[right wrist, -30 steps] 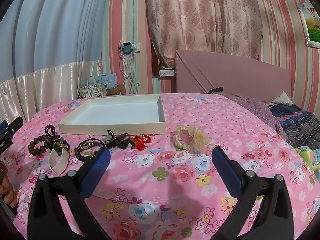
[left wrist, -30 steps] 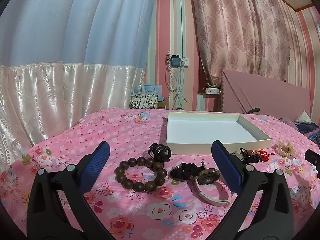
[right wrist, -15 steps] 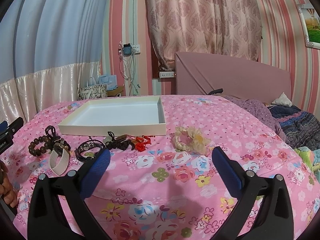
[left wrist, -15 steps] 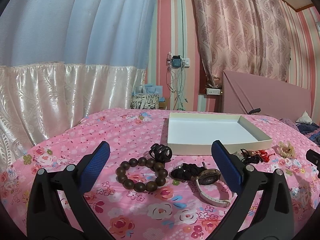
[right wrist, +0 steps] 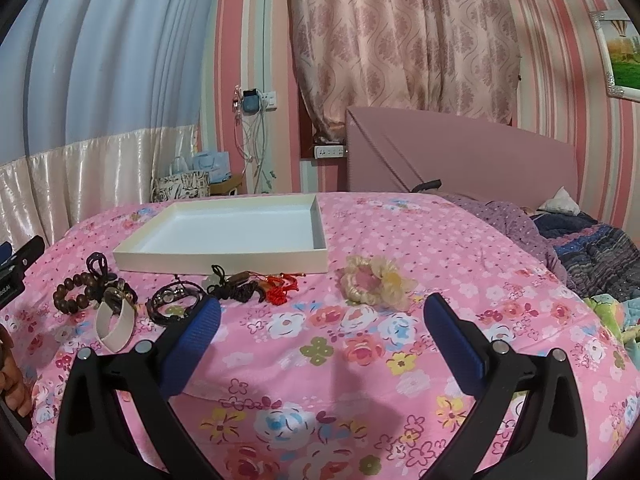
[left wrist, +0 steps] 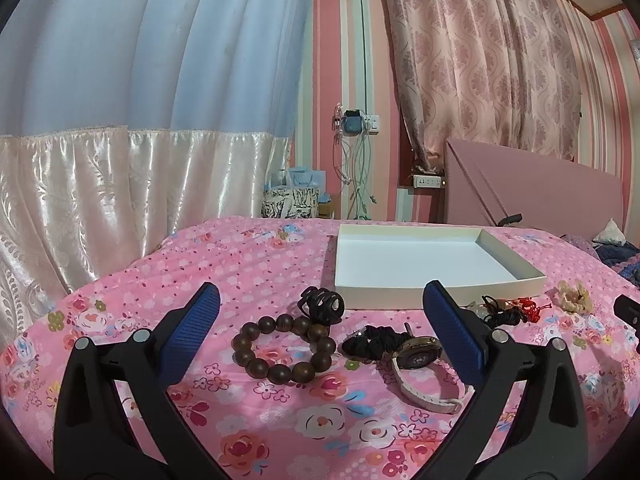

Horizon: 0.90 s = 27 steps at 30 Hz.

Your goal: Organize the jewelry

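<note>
Bed (left wrist: pixel 280 420) with pink floral sheet carries everything. Left hand-held gripper (left wrist: pixel 320 332) wide open, nothing between the pads, hovering low over the near edge. Left to right in the left wrist view: bead bracelet (left wrist: pixel 284 348) lying flat, black hair claw (left wrist: pixel 322 306) touching its far side, black cord bundle (left wrist: pixel 372 346) just beside, watch (left wrist: pixel 420 360) with white strap touching the bundle, partly behind the right pad. White tray (left wrist: pixel 432 300) sits behind them, empty, near edge just past the claw. Right of the tray's front: dark cord and red knot pile (left wrist: pixel 508 308), then cream scrunchie (left wrist: pixel 574 296) apart from it.

Right hand-held gripper (right wrist: pixel 320 328) also wide open, empty, over bare sheet. In the right wrist view the black bracelet (right wrist: pixel 174 304) lies just beyond its left pad, scrunchie (right wrist: pixel 376 282) ahead between the fingers. The left gripper's tip and a hand (right wrist: pixel 14 384) show at the far left edge.
</note>
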Motion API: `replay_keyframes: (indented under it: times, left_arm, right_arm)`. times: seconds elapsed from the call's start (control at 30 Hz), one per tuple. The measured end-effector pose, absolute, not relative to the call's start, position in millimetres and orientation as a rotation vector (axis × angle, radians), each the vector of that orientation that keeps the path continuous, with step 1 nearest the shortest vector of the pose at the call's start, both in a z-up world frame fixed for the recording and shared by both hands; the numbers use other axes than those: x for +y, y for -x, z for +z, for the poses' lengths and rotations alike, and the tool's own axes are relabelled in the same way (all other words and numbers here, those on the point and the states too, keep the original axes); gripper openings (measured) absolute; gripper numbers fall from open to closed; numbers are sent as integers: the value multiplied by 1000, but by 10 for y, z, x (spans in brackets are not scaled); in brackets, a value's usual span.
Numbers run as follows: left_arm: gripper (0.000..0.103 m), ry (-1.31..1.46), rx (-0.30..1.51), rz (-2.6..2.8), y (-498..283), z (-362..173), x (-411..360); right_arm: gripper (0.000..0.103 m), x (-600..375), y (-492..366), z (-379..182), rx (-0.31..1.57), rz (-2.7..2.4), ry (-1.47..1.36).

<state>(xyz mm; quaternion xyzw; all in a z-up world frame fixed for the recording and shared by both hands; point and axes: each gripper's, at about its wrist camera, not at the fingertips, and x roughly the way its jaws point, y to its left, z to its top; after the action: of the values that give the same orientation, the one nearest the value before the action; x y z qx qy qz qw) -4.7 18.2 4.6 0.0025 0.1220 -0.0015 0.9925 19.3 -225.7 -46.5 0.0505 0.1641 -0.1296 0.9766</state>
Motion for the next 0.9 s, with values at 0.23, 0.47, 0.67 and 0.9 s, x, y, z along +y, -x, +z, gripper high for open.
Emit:
replay_keyframes:
  times: [0.23, 0.47, 0.67, 0.9]
  left_arm:
    - [100, 44, 261, -13, -28, 40, 294]
    - [100, 19, 302, 48, -34, 53, 97]
    - [100, 52, 332, 112, -96, 24, 187]
    - [100, 46, 336, 153, -104, 35, 172]
  right_arm:
    - [101, -2254, -166, -452, 325, -267, -96]
    - [101, -2274, -193, -442, 338, -274, -107]
    - [101, -2290, -250, -450, 356, -251, -119]
    - [101, -2290, -230, -466, 350, -252, -125]
